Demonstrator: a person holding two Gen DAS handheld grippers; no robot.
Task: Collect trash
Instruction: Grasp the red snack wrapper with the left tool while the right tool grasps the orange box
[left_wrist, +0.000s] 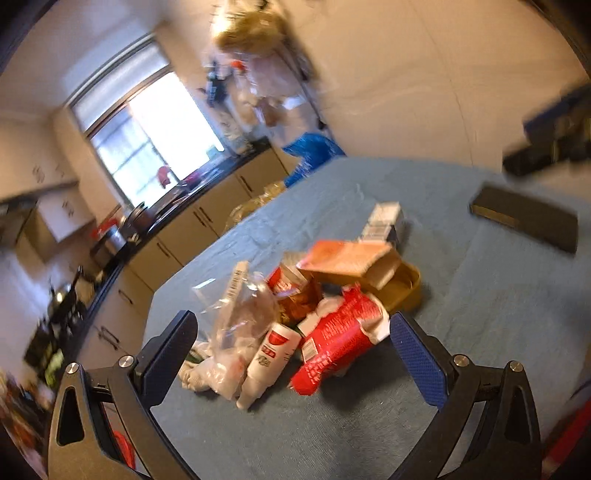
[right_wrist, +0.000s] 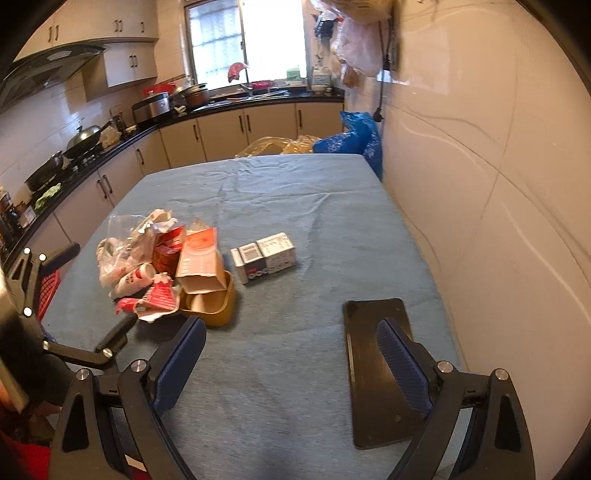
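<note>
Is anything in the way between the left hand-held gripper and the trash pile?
Nothing visible. The left hand-held gripper is open, and the trash pile lies right in front of its fingers, with only bare blue tablecloth nearby.

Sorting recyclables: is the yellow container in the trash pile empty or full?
Empty as far as visible: the yellow container shows a bare bottom; the orange carton hides its far end.

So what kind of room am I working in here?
Most likely a home kitchen: cabinets under a dark countertop, pots on a stove, a range hood, and a cloth-covered table holding the trash pile.
</note>
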